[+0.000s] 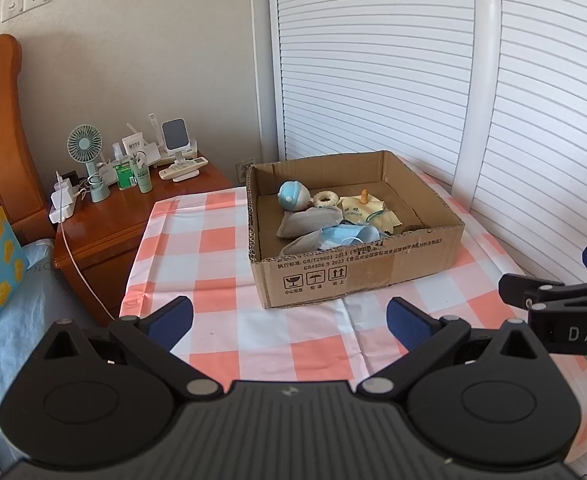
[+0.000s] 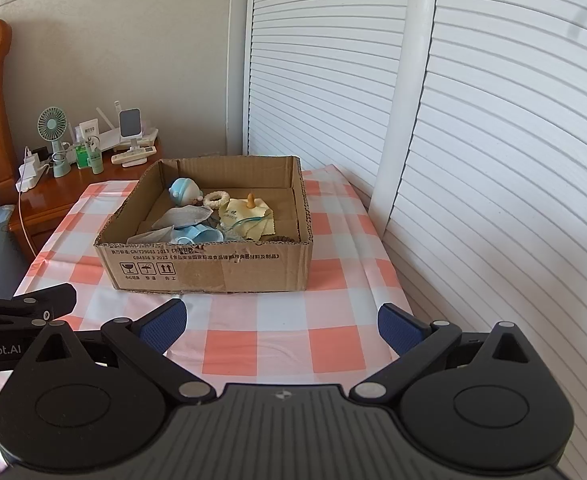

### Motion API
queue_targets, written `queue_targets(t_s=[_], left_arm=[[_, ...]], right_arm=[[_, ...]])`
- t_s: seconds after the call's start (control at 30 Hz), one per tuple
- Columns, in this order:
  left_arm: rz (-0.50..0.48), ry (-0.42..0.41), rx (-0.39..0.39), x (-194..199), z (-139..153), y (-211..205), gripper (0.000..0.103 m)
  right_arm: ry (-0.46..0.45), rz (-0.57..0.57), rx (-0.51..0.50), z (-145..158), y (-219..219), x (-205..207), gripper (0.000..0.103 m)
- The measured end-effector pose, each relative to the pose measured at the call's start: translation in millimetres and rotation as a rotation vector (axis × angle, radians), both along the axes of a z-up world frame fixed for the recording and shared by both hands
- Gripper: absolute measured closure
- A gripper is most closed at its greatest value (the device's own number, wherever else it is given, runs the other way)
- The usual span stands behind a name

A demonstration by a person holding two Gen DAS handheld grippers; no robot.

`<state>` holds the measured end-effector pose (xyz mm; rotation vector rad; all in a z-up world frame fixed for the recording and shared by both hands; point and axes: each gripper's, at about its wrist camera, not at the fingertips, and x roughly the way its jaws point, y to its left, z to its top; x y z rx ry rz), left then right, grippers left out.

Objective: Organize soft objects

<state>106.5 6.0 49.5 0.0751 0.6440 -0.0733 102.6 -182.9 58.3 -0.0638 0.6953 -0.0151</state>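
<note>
The soft things, a blue plush (image 1: 292, 196), grey socks (image 1: 306, 222), blue masks (image 1: 347, 237) and a yellow cloth (image 1: 367, 210), lie heaped inside the box (image 1: 357, 276) on the checked table (image 1: 221, 276). Near its front wall, the left gripper (image 1: 291, 322) and right gripper (image 2: 281, 322) hover side by side, fingers spread wide and empty.

pink-white checked tablecloth (image 1: 229, 240), brown box (image 1: 357, 272)

Both my wrist cams sit low over the near edge of the table (image 1: 293, 344), facing the far edge. Left cam left of right cam. Both share the cardboard box (image 1: 357, 272) mid-table, fairly near, plus nightstand (image 2: 49, 196).
</note>
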Motion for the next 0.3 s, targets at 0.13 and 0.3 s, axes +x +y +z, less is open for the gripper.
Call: queue_targets(t_s=[0.13, 0.3], left_arm=[[0.001, 0.0, 0.0, -0.1, -0.1, -0.1, 0.001], [-0.001, 0.001, 0.0, -0.1, -0.3, -0.8, 0.001]], right_arm=[[0.002, 0.0, -0.001, 0.0, -0.2, 0.3, 0.0], [0.004, 0.0, -0.001, -0.1, 0.0, 0.7, 0.0]])
